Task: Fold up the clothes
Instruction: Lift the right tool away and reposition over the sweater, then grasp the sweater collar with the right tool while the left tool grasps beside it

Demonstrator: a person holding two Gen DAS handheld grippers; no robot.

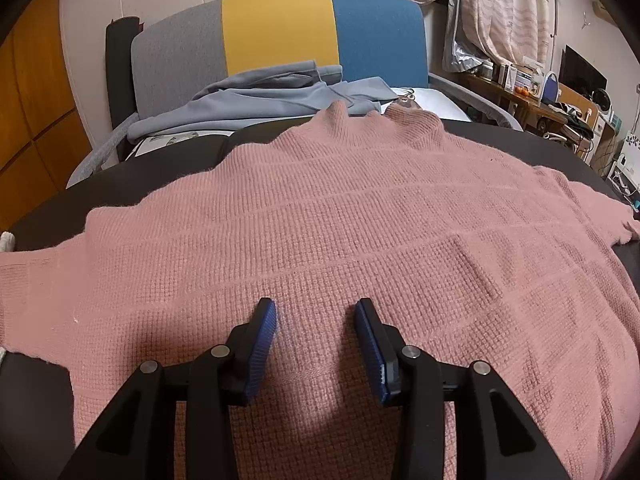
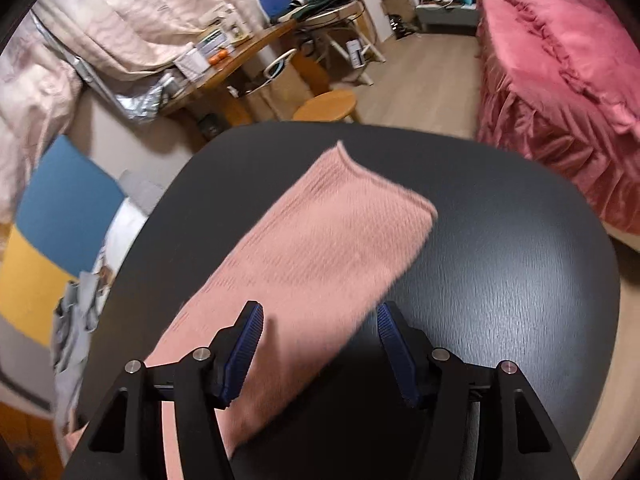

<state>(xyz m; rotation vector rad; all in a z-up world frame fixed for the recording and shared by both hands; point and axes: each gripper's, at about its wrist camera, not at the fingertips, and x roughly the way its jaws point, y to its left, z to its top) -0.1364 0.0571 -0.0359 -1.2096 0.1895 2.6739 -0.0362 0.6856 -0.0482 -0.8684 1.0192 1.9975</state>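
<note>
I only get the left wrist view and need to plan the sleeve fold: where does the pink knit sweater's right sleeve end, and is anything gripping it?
Observer: The sleeve of the pink knit sweater lies flat and straight on the dark round table, and its cuff stops short of the far rim.
Operator: Is the right hand-held gripper on it?
Observer: No. The right hand-held gripper is open and empty over the sleeve's near part, its right finger over bare table.
Operator: Anything on the table past the cuff?
Observer: Nothing; only bare dark tabletop. Beyond the rim stand a round wooden stool and a bed with a red ruffled cover.
</note>
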